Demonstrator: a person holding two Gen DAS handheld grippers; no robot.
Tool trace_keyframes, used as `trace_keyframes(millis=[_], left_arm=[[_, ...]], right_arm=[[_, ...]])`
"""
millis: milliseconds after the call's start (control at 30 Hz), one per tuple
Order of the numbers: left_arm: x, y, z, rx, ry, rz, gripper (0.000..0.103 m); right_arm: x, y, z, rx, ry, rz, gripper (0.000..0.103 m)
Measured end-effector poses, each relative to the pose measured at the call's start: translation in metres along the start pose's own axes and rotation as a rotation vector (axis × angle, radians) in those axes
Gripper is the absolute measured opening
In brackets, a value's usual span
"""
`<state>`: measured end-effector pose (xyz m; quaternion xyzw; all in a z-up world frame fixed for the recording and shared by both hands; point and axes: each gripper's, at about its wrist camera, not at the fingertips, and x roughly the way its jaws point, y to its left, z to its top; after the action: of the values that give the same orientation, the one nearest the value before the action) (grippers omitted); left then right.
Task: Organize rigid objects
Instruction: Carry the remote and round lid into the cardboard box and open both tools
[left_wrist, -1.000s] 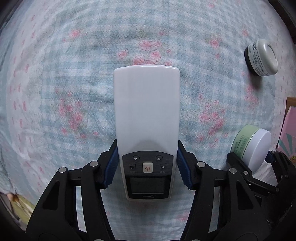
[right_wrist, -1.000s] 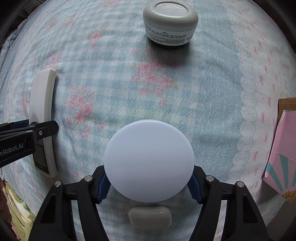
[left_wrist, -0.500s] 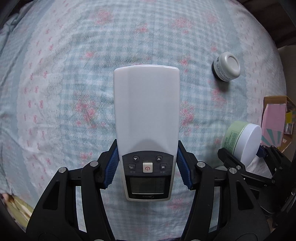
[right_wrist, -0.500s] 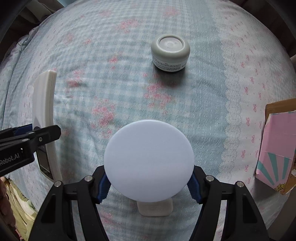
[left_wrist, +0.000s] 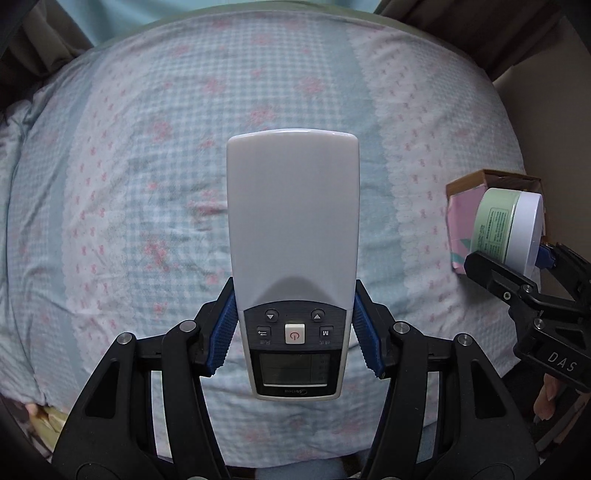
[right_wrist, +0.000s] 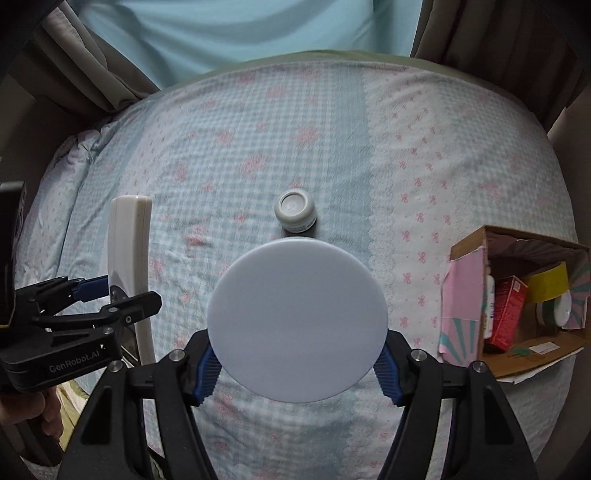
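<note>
Left gripper (left_wrist: 293, 334): blue pads pinch the remote control (left_wrist: 293, 236) at its button end, lower centre of frame, clear of the bedspread (left_wrist: 129, 184). Long blank end overhangs forward; rigid, smooth plastic, probably light, likely to pivot if the squeeze eases. A hold nearer mid-length would steady it.

Right gripper (right_wrist: 297, 356): pads clamp the white-lidded cream jar (right_wrist: 297, 326) across its widest part, centre frame. Stiff, slick round wall; could roll out sideways.

Small grey jar (right_wrist: 295, 215) sits alone on the bedspread, upper centre. Open cardboard box (right_wrist: 517, 362), right edge, already holds cartons and tape: the likely destination.
</note>
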<state>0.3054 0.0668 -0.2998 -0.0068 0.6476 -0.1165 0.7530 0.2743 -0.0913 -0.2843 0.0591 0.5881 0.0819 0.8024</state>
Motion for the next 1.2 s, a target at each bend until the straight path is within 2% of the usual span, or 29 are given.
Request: trace_keyframes(millis=[133,367,500,667,900,1200], left_arm=[[-0.011,-0.055,0.007,-0.016,-0.012,-0.050,0.054],[-0.016,-0.184,0.023,0.043,-0.044,-0.118,0.054],[-0.004,-0.253,0.024,0.074,-0.037,-0.154,0.054],[0.020,-0.319,0.026,0.123,-0.011,-0.167,0.054],[0.061,-0.373,0.038,0.221,0.029,-0.114,0.054],[0.118,-0.404,0.062,0.439,0.064,0.002,0.054]], right_arm=[[-0.037,-0.048,-0.006,-0.013,-0.028,0.001,0.065],[-0.089,-0.164,-0.022,0.027,-0.053,-0.056,0.065],[-0.103,-0.226,-0.033,0.064,-0.046,-0.094,0.065],[-0.106,-0.289,-0.044,0.097,-0.032,-0.118,0.065],[-0.087,-0.338,-0.050,0.098,-0.031,-0.103,0.065],[-0.045,-0.354,-0.049,-0.012,-0.082,-0.082,0.065]])
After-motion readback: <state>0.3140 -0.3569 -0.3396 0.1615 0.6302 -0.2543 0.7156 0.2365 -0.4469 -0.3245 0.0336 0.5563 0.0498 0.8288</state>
